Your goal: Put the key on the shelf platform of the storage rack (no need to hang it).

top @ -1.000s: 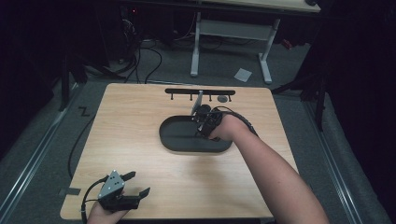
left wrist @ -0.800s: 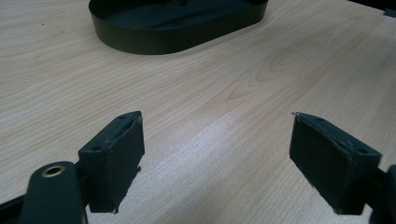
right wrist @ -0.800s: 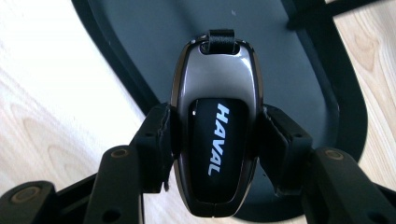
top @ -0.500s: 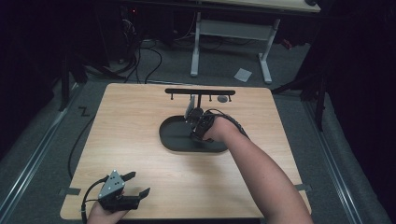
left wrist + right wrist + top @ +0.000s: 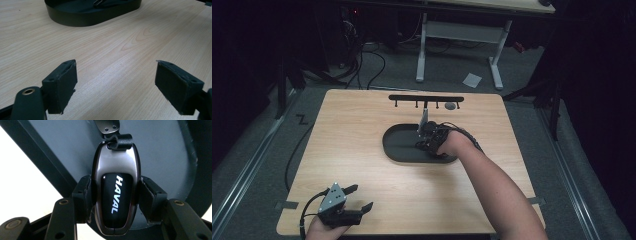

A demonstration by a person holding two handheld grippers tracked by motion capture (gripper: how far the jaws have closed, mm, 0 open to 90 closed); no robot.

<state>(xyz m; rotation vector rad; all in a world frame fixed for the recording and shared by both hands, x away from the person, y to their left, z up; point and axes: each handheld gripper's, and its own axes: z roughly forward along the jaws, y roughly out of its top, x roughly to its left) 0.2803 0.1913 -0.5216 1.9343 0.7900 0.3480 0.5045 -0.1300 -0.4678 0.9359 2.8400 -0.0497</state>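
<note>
A glossy dark key fob (image 5: 115, 192) marked HAVAL, with a black strap loop at its top, is pinched between the jaws of my right gripper (image 5: 115, 195). It hangs just over the floor of a dark oval tray (image 5: 162, 157). From above, the right gripper (image 5: 426, 141) sits low over the right half of that tray (image 5: 397, 150), with a grey strip (image 5: 424, 119) rising from it. My left gripper (image 5: 360, 197) rests at the table's near left corner, open. Between its jaws (image 5: 116, 82) is only bare wood.
A black hook rack (image 5: 426, 98) stands at the far edge of the wooden table (image 5: 352, 130), with a small round thing (image 5: 451, 105) under its right end. The tray's near wall (image 5: 82, 20) lies ahead of the left gripper. Cables and table legs are on the floor beyond.
My right hand has sunk toward the tray and shifted slightly left and nearer, still holding the key fob. The left gripper has stayed where it was.
</note>
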